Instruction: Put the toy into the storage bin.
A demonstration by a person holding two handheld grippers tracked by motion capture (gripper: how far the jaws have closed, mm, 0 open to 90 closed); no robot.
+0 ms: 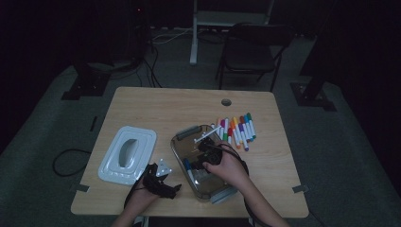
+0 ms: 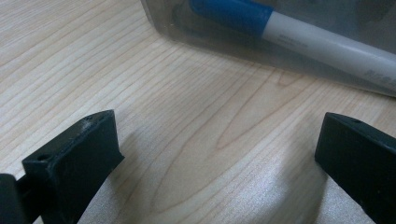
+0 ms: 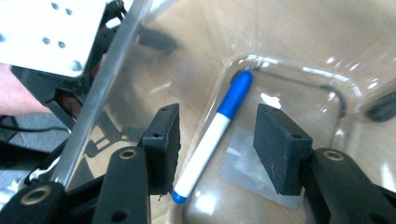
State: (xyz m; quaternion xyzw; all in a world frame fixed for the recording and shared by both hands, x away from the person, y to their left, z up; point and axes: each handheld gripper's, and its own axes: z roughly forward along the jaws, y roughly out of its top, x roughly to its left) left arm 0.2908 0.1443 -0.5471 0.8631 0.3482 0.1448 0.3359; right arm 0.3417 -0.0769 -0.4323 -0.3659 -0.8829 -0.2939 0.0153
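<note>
Blue-capped marker (image 3: 212, 135) lying flat on floor of clear plastic bin (image 1: 182, 151), cap end tucked into a rounded corner. Judged light, stiff, smooth-barrelled and round: likely to roll or squirt out of a loose pinch. Best taken across the white barrel near mid-length, pads square to it; cap end sits too close to the bin wall for a clean approach.

Right gripper (image 3: 217, 149) inside the bin, pointing down, jaws parted either side of the marker with a gap on both sides; nothing pinched. Right hand (image 1: 227, 165) over the bin's near half, forearm entering from bottom edge.

Left gripper (image 1: 158, 182) resting low on the wooden table (image 1: 156, 101) just beside the bin's near-left wall, jaws spread wide, nothing between them but tabletop. Marker seen through the bin wall from the left gripper view.

Remaining markers (image 1: 239, 130) in a loose row just right of the bin. White lid (image 1: 127, 153) lying to the left, apart from the bin.
</note>
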